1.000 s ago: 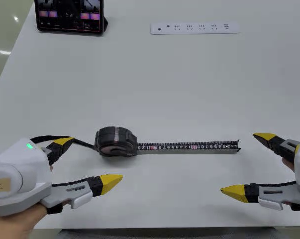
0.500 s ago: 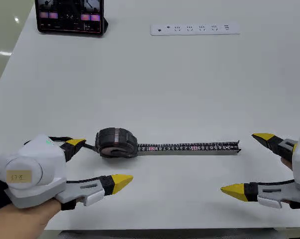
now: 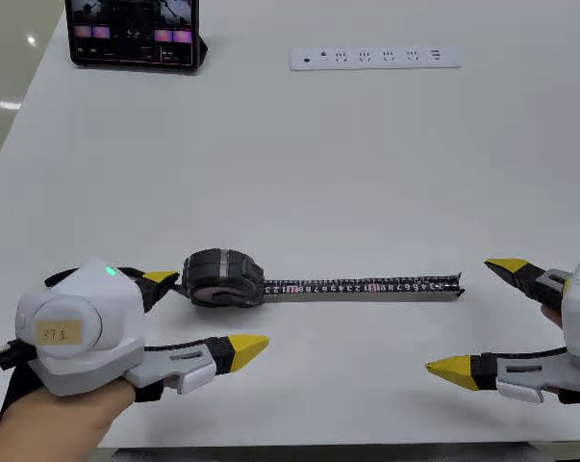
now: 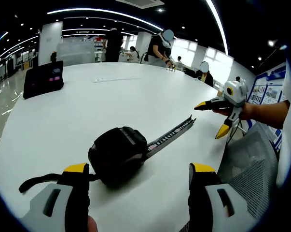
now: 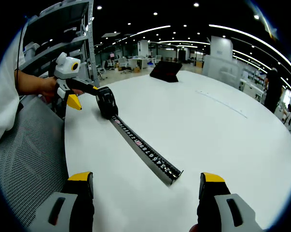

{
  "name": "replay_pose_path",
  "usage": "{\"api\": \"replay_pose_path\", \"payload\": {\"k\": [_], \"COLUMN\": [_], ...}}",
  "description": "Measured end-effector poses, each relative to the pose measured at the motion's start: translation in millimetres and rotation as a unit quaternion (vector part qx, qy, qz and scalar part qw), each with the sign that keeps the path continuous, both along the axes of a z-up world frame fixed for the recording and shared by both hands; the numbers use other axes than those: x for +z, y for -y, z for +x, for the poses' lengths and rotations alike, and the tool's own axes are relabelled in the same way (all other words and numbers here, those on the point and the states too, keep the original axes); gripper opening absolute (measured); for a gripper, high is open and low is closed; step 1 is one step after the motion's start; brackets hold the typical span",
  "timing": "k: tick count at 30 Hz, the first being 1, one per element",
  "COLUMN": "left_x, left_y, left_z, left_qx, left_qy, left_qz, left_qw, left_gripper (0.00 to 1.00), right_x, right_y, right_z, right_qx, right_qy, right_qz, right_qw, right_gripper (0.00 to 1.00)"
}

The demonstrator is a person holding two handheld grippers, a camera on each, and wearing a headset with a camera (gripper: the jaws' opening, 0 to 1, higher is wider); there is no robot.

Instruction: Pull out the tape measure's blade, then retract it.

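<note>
A black tape measure (image 3: pixel 223 277) lies on the white table (image 3: pixel 318 173), its blade (image 3: pixel 362 286) drawn out to the right and lying flat. My left gripper (image 3: pixel 205 314) stands open just left of the case, one yellow tip beside it, the other nearer the front edge. In the left gripper view the case (image 4: pixel 118 153) sits between and just ahead of the open jaws (image 4: pixel 138 170), with its strap (image 4: pixel 36 181) trailing left. My right gripper (image 3: pixel 482 318) is open, a little right of the blade's end hook (image 3: pixel 458 283). The right gripper view shows the blade (image 5: pixel 143 150) ending just ahead of the jaws (image 5: pixel 145 181).
A dark tablet (image 3: pixel 134 31) stands at the table's far left. A white power strip (image 3: pixel 374 58) lies at the far middle. The table's front edge (image 3: pixel 347 445) runs just below both grippers. People stand far off behind the table (image 4: pixel 159 46).
My left gripper has moved right, closing in on the tape measure's case. The right gripper, the case and the blade have stayed put.
</note>
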State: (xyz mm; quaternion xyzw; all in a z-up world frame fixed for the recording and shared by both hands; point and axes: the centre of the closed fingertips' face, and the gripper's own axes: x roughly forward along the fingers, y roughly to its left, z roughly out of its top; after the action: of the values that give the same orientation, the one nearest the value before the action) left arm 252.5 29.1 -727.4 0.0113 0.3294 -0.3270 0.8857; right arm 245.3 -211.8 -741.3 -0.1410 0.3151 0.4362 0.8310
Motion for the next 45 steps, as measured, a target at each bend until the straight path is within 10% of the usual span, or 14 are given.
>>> {"api": "replay_pose_path", "payload": {"k": [21,45], "left_x": [1.4,-3.6], "left_y": [3.1,4.1], "left_z": [10.7,24.6], "left_qx": [0.066,0.171], "left_qy": [-0.004,-0.011], "left_qz": [-0.028,-0.035], "left_qw": [0.9974,0.9847], "left_gripper": [0.79,0.76], "right_x": [2.1,2.8], "right_y": [2.5,14.0], "right_z": [8.2,24.3], "right_qx": [0.018,0.090], "right_qy": [0.002,-0.009], "right_qz": [-0.005,-0.038], "right_qw": [0.9998,0.9952], "right_gripper": [0.81,0.62]}}
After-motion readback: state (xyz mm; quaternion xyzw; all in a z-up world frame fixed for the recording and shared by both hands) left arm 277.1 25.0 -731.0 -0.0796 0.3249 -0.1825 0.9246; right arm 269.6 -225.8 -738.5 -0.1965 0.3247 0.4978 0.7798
